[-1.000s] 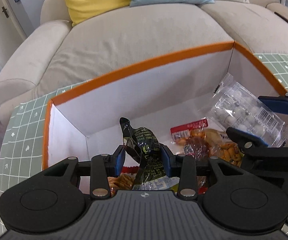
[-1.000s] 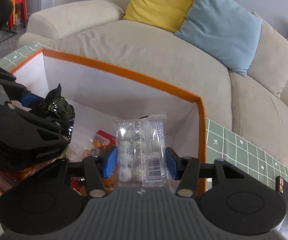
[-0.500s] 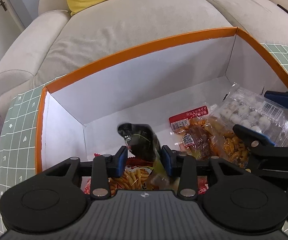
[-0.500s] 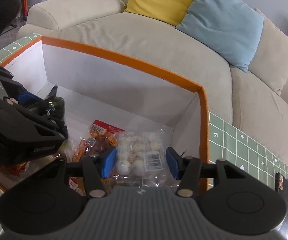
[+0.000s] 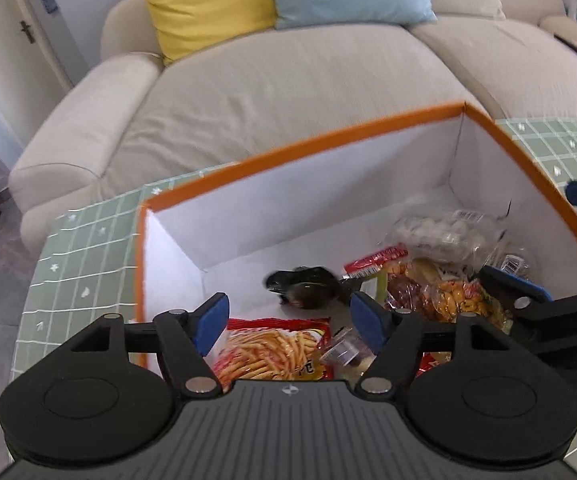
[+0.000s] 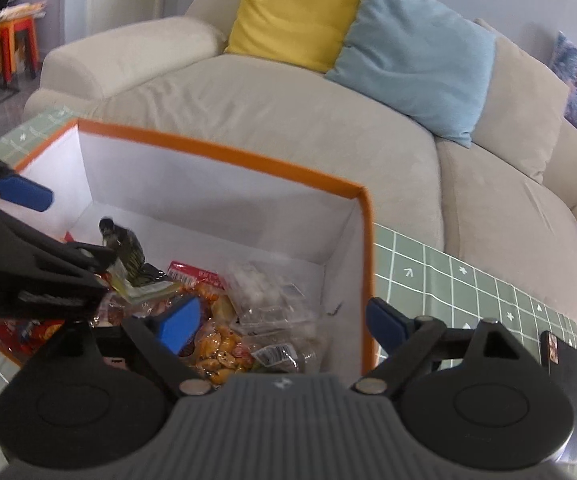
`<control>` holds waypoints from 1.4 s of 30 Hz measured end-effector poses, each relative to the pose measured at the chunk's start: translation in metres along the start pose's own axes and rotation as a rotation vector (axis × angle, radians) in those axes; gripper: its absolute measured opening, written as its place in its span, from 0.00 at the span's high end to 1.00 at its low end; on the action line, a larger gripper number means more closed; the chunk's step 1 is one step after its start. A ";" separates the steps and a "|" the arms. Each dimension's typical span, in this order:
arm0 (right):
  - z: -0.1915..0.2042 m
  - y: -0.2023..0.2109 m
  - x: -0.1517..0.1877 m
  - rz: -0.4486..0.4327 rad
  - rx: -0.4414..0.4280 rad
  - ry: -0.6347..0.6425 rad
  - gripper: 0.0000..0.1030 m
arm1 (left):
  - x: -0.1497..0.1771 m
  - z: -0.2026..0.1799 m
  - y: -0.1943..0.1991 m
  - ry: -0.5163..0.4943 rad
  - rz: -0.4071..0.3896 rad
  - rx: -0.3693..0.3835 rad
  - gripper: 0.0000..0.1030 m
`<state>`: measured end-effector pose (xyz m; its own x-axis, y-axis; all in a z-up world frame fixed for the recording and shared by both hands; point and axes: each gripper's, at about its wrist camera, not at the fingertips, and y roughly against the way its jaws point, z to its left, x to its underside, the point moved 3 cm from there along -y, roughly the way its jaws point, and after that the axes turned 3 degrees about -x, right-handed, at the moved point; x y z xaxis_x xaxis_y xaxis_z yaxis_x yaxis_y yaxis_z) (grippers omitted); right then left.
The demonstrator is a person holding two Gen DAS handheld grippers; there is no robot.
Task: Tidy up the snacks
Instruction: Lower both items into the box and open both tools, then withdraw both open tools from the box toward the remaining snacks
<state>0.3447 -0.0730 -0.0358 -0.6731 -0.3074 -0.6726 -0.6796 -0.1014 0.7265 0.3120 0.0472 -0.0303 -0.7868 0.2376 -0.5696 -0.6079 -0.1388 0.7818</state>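
I am working in a home, in the living room. A wide beige sofa [image 6: 288, 128] fills the upper half of the frame, with a yellow cushion [image 6: 296, 12] and a light blue cushion [image 6: 412, 52] leaning on its back. At the upper left I see a red stool [image 6: 16, 40], and in the left wrist view a white door [image 5: 12, 36]. A low table with green checked cloth [image 6: 468, 288] stands before the sofa.

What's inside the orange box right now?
The orange box holds a fries packet, a dark green packet, a clear bag of white balls and orange-yellow snacks. Whatever lies beneath this pile is covered.
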 end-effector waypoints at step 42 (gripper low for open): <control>-0.017 0.152 0.177 -0.045 -0.038 -0.299 0.23 | 0.161 -0.035 0.125 0.198 -0.041 0.232 0.18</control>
<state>0.1276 -0.1586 -0.0420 -0.7023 -0.0105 -0.7118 -0.7031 -0.1459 0.6959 0.1054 0.0342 -0.0330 -0.7814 0.0431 -0.6226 -0.6171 0.0953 0.7811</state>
